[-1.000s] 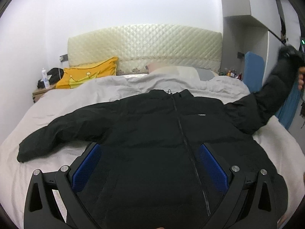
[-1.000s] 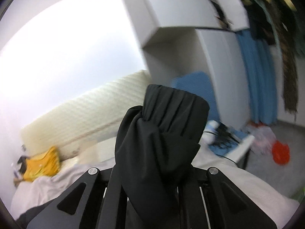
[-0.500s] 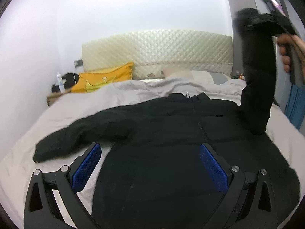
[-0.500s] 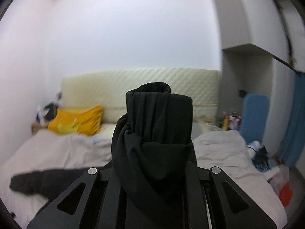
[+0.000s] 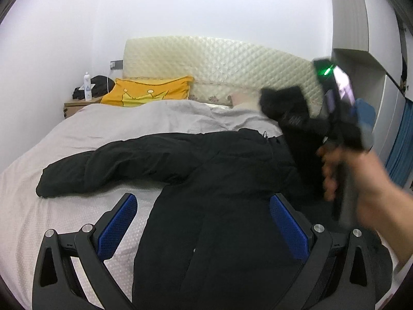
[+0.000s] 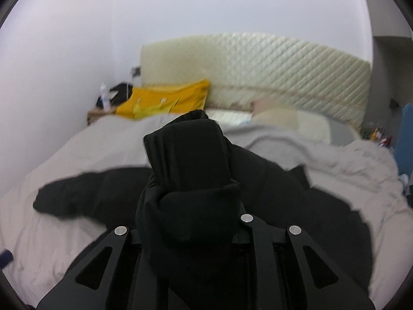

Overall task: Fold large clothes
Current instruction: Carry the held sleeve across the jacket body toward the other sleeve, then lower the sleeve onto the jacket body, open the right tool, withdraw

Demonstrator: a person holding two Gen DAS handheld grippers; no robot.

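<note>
The black jacket (image 5: 219, 206) lies spread front-up on the bed (image 5: 31, 206), its collar toward the quilted headboard (image 5: 219, 59) and its hem toward the camera. The left gripper (image 5: 202, 222) hangs above the jacket's lower half with its jaws spread wide; its blue pads (image 5: 117, 227) stand well apart, one over bare sheet beside the jacket's edge and the other over the black fabric, and nothing sits between them. Whether either pad touches the cloth cannot be told. One sleeve (image 5: 103, 165) lies flat, stretched out to the side away from the jacket body, its cuff resting on the sheet. The other sleeve (image 6: 188, 160) is lifted off the bed over the jacket's chest: the right gripper (image 6: 191, 206) has its jaws closed on it near the cuff, and the bunched cuff end stands up past the fingertips, hiding them. In the left wrist view this gripper shows blurred, held in the person's right hand (image 5: 361, 180), with a green light on its body and the raised sleeve hanging down from it to the jacket's shoulder. A yellow pillow (image 5: 149, 93) leans at the foot of the headboard, and a white bottle (image 5: 87, 86) stands on a nightstand (image 5: 74, 106) beside the headboard.
</note>
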